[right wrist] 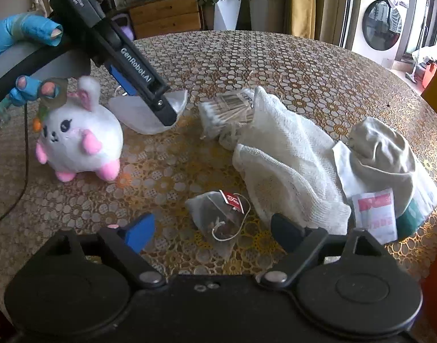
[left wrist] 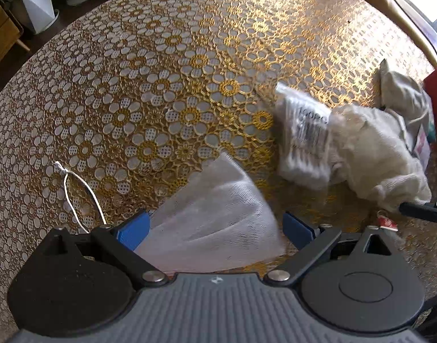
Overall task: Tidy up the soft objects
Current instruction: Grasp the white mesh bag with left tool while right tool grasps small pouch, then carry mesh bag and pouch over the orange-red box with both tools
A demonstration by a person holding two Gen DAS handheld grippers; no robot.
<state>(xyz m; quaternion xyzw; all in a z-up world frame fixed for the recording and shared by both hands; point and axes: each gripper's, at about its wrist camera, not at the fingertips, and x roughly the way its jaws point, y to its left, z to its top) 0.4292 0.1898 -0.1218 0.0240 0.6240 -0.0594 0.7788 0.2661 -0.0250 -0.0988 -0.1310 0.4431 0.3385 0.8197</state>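
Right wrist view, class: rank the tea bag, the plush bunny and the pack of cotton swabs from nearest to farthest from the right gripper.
1. tea bag: just ahead of the right gripper, between its fingers.
2. plush bunny: farther off, to the left.
3. pack of cotton swabs: farthest, beyond the gauze cloth's top edge.

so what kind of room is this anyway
Most likely a home, perhaps a living or dining area by a laundry corner. A front-loading washing machine stands behind glass doors, a wooden drawer chest and a potted plant in a white planter sit by the wall, and the work happens on a round table with a floral lace-pattern cover.
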